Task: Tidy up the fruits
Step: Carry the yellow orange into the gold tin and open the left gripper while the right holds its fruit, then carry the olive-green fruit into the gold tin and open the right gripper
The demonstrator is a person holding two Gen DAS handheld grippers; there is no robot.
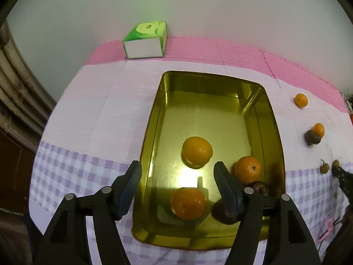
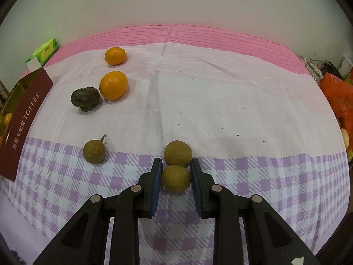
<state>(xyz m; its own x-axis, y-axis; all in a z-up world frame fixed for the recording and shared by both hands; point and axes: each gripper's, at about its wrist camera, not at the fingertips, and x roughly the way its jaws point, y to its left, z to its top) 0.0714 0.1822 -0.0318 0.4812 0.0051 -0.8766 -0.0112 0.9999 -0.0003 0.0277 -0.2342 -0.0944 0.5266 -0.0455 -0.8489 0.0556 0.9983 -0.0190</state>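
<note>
Sitting between right hand-held gripper (image 2: 176, 165) pads: longan (image 2: 176, 178).

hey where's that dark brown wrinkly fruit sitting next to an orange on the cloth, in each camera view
Left wrist view: far right edge, the dark wrinkled fruit touches a small orange, beyond the gold tin.
Right wrist view: upper left, the same fruit sits left of the orange.
Shared landmark: the green box at the wall.
</note>
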